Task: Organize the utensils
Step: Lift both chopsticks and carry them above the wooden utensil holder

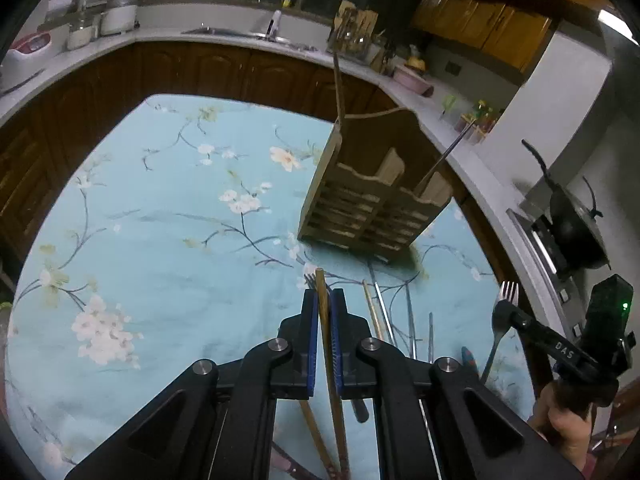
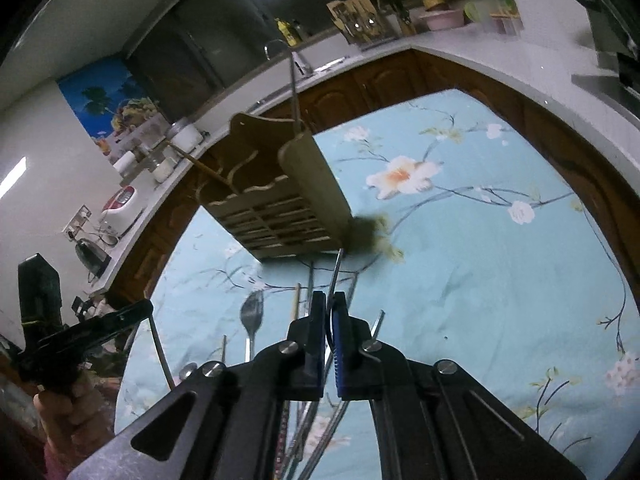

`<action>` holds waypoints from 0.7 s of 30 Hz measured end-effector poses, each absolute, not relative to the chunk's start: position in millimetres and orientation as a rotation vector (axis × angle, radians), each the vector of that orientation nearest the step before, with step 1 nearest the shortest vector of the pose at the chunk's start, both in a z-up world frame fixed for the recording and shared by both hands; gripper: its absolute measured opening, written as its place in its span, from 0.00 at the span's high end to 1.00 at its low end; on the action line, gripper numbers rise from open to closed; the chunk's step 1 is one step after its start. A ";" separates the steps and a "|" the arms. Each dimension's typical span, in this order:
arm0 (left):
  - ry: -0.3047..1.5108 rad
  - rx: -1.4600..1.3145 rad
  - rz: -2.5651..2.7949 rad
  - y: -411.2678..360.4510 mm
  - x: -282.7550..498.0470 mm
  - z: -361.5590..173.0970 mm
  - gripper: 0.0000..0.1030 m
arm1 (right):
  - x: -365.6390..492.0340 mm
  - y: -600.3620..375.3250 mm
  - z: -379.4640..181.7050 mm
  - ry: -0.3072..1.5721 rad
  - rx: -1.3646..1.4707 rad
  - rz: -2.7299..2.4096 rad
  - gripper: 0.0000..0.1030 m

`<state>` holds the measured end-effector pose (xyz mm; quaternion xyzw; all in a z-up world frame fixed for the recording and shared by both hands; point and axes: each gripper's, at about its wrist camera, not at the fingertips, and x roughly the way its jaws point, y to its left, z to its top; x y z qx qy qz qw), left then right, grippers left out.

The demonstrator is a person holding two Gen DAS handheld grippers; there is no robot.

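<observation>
A wooden utensil holder [image 1: 372,196] stands on the floral blue tablecloth [image 1: 160,240]; a wooden stick and a metal utensil stand in it. My left gripper [image 1: 325,298] is shut on a wooden chopstick [image 1: 322,292], held above the cloth in front of the holder. My right gripper [image 2: 329,302] is shut on a fork's thin metal handle [image 2: 336,272]; the fork [image 1: 505,300] shows at the right of the left wrist view. The holder also shows in the right wrist view [image 2: 288,204]. Several loose chopsticks and metal utensils [image 1: 384,316] lie on the cloth near me.
A spoon [image 2: 251,316] and more utensils lie on the cloth under the right gripper. Kitchen counters with cabinets curve behind the table, carrying jars [image 1: 116,16], a sink [image 1: 240,32], a knife block [image 1: 354,28] and a wok on the stove [image 1: 572,232].
</observation>
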<state>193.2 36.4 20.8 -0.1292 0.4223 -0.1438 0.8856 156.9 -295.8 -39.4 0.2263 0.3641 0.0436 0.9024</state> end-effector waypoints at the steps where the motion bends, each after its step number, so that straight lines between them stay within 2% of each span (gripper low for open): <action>1: 0.868 -0.270 -0.299 38.6 188.0 24.9 0.96 | 155.6 -294.5 -37.7 0.748 0.466 0.092 0.97; 21: 0.733 -0.295 -0.311 65.5 145.1 68.1 0.97 | 146.0 -281.8 4.0 0.627 0.460 0.137 0.98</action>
